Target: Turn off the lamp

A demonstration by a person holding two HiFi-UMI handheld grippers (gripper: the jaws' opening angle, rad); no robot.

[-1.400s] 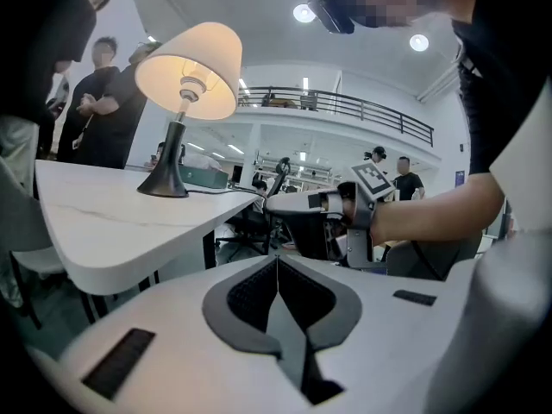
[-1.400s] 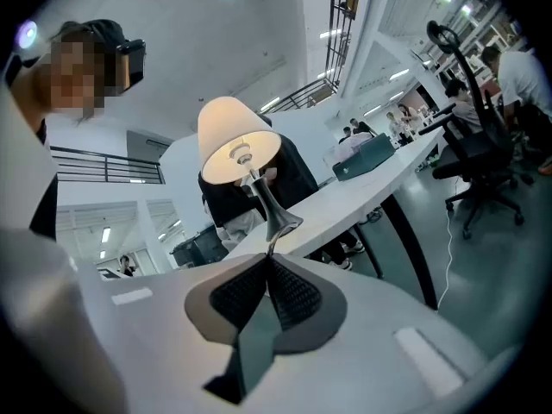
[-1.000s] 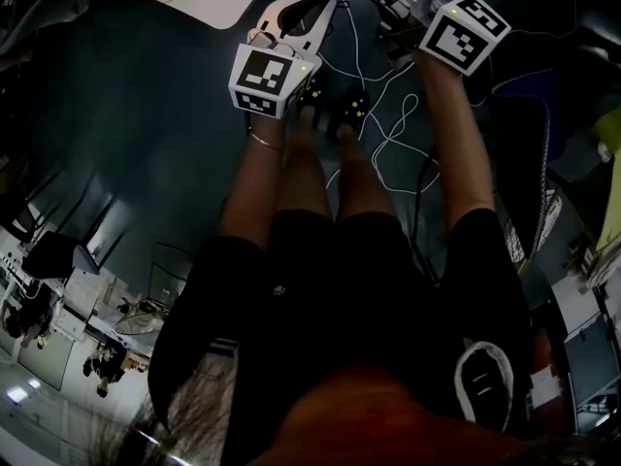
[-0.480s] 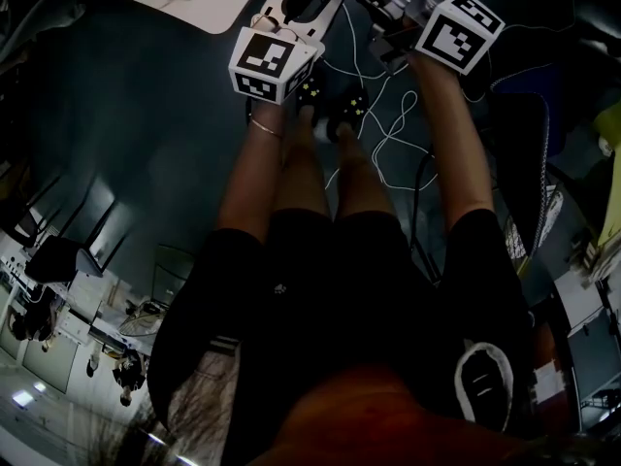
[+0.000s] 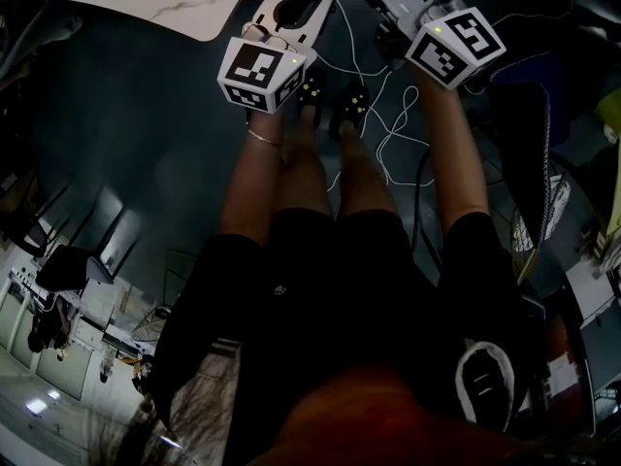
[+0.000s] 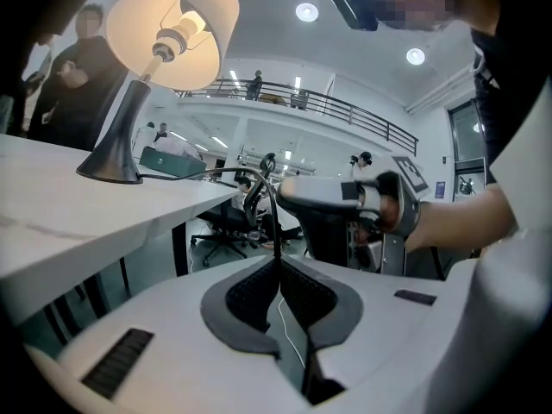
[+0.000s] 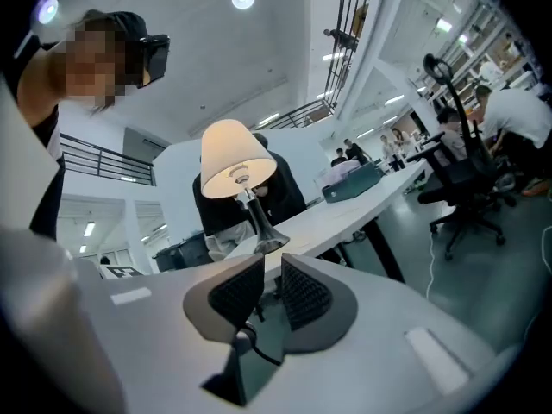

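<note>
Jaws of the right claw (image 7: 272, 264) have just been opening and are standing slightly spread, a black cord (image 7: 250, 339) between them. The left claw (image 6: 277, 259) is apparently pinching that cord. The lit lamp (image 6: 172, 24) is standing near the bench (image 6: 69, 222) edge.

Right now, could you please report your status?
Left gripper shut on lamp cord. Right gripper jaws have just been opening, cord between them. Lamp lit on the table. Nothing blocking.

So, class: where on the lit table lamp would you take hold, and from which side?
Probably the slim dark stem just under the shade, approached level from the table's open edge. The stem is narrow and stands upright; the shade and flared base look too wide.
</note>
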